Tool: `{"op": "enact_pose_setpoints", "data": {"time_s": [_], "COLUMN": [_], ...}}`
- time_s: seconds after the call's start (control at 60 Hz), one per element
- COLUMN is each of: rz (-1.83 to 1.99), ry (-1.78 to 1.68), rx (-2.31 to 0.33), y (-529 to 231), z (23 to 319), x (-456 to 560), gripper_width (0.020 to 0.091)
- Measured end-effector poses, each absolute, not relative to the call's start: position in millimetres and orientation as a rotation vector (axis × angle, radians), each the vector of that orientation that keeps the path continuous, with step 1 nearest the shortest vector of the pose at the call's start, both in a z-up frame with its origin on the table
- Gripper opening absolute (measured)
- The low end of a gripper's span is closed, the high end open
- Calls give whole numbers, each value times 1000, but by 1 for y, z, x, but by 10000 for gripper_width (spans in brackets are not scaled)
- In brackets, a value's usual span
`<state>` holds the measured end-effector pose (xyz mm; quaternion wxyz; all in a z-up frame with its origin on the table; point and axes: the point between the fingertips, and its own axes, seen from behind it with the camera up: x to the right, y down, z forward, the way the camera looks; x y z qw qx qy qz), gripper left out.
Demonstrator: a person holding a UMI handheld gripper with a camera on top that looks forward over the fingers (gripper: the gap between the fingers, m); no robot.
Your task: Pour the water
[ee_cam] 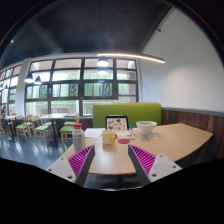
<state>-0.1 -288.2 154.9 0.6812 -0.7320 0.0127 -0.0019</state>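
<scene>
My gripper (98, 161) is open, its two magenta pads (66, 160) wide apart with nothing between them but bare tabletop. It hangs over the near end of a long wooden table (170, 140). Well beyond the fingers a small yellowish cup (108, 137) stands on the table, with a flat red thing (123, 141) just right of it. A clear bottle with a red band (78, 135) stands at the table's left side. Further back are a white bowl (146, 128) and a card with a picture (117, 124).
A green bench (128, 111) runs behind the table against a large window wall (70, 90). More tables and green chairs (40, 128) fill the room to the left. A grey wall (195, 70) closes the right side.
</scene>
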Motion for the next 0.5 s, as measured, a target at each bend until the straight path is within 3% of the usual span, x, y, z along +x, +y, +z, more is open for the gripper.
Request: {"op": "enact_pose_setpoints", "data": {"time_s": [0.267,0.367,0.5], "rz": [51,101,140], "ry": [-6,-23,-57], "rx": [-1644,-1586,-1512], "y": [-284,-273,-226], "z": [137,143,141], "x": [-33,-67,-109], "gripper_width": [790,787,787]}}
